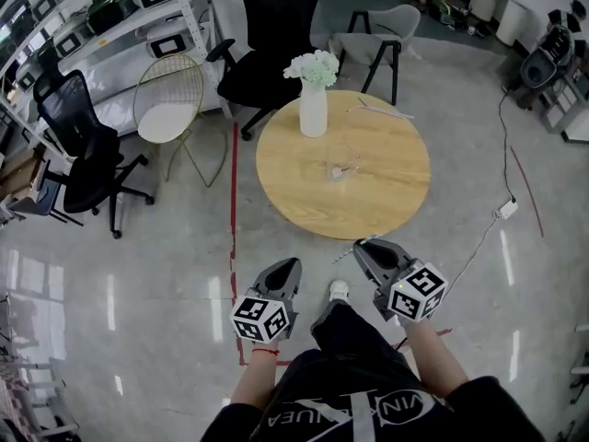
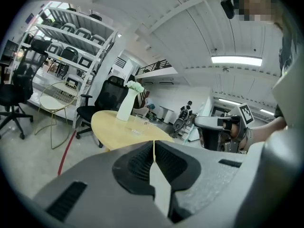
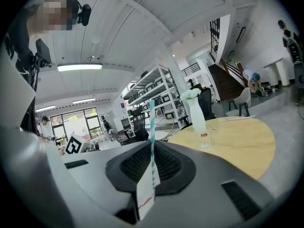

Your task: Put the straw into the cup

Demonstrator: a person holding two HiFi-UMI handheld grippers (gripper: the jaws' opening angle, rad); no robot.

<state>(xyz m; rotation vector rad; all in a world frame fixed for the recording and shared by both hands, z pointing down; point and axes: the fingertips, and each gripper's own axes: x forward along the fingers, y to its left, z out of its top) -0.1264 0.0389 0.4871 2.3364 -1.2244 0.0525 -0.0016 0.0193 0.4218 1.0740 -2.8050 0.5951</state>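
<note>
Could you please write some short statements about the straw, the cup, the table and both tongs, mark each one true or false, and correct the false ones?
1. The right tongs are closed on a striped straw. True.
2. The cup stands on the floor. False: it stands on the round table.
3. The straw is already inside the cup. False: it is in the right tongs, and the cup looks empty.
4. A white vase with flowers stands on the table. True.
5. The left tongs are wide open. False: their jaws are together, and no object shows between them.
</note>
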